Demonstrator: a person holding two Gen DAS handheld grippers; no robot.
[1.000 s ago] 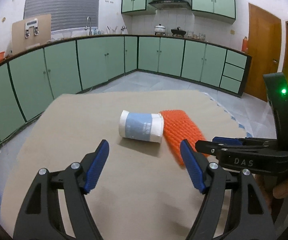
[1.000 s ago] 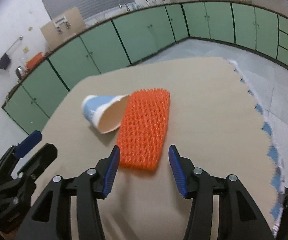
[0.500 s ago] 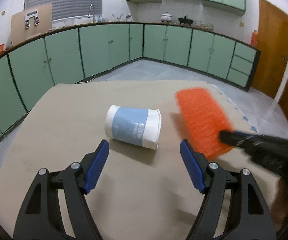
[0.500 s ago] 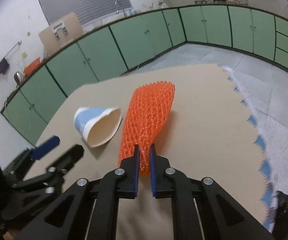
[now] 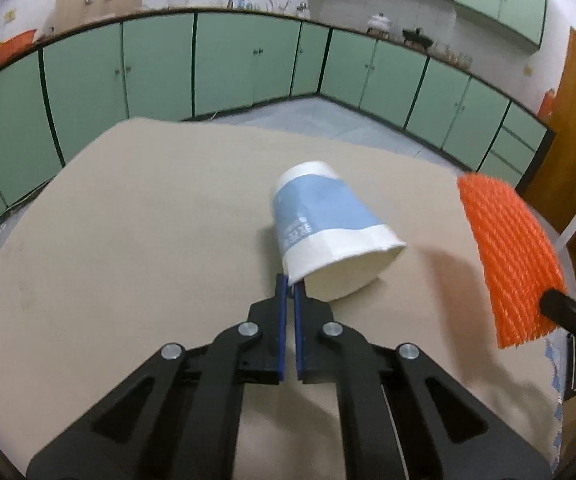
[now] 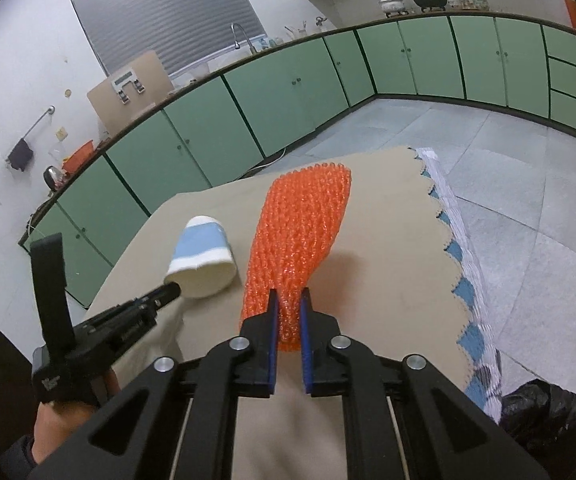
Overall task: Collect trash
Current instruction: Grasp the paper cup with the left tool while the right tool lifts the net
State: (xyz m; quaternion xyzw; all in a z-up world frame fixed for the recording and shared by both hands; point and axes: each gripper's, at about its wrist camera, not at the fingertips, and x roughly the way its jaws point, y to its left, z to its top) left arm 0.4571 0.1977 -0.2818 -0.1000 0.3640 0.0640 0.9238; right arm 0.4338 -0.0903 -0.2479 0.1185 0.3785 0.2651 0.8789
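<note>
My left hand-held gripper [image 5: 288, 286] had just clamped the rim of the paper cup [image 5: 330, 232]; my right hand-held gripper [image 6: 288, 300] grasped the orange foam net [image 6: 300, 228] beside the cup, lifted above the counter [image 5: 128, 240]. Both remained to go into the black trash bag [image 6: 544, 412].

Orange netted foam sleeve [image 6: 300, 240] showing between blue pads [image 6: 273, 340]; white cup with pale-blue band [image 5: 324, 216] gleaming ahead of blue-lined black jaws; tan cloth [image 5: 128, 240] lying beneath.

We pinch with both grippers angled downward: our left gripper [image 5: 288, 286], jaws just closed, clamps a cup's rim; our right gripper [image 6: 288, 300] grips orange netting.
</note>
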